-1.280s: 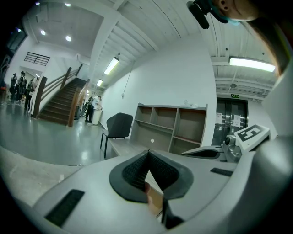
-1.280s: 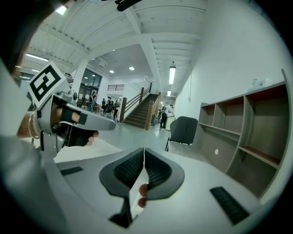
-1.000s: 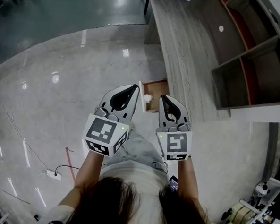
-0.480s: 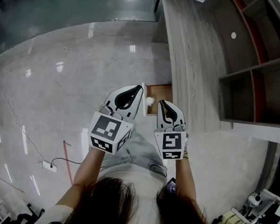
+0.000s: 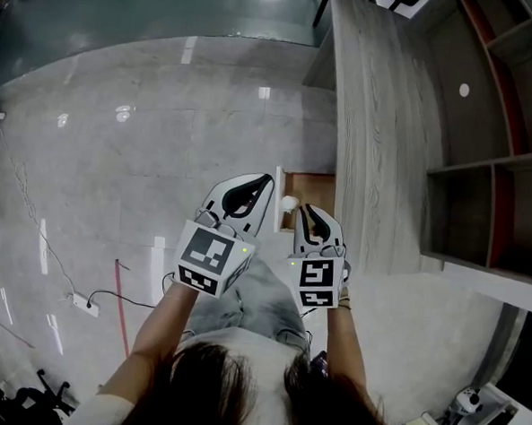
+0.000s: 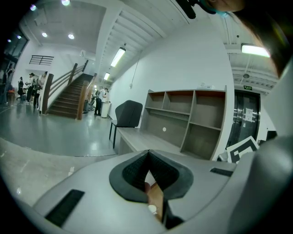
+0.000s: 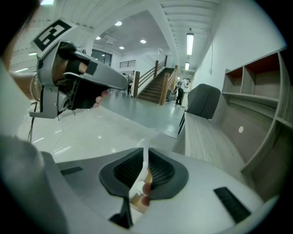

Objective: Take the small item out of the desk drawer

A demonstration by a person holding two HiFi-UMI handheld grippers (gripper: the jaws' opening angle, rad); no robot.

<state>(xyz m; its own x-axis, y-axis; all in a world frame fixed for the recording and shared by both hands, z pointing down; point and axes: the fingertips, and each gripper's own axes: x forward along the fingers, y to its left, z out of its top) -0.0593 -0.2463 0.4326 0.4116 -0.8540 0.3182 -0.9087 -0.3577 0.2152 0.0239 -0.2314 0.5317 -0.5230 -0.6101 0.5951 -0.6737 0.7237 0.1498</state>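
Note:
The wooden desk drawer (image 5: 314,190) stands pulled open from the grey desk (image 5: 369,142), its white front panel (image 5: 276,201) towards me. A small white item (image 5: 287,202) lies inside, just behind that panel. My left gripper (image 5: 270,178) is shut and empty, its tips over the panel's top edge. My right gripper (image 5: 303,208) is shut and empty too, its tips above the drawer's near part beside the white item. Through the slit of the shut right gripper (image 7: 145,150) I see the brown drawer and a pale round shape (image 7: 133,197). The shut left gripper (image 6: 148,152) shows the same.
Open shelf compartments (image 5: 482,207) rise along the desk's right side. A black chair (image 6: 126,115) stands at the desk's far end. The polished floor (image 5: 135,154) spreads to the left, with a power strip and cables (image 5: 85,304) on it.
Both grippers have sunk towards the open drawer and now sit closer to its front panel. Both stay shut.

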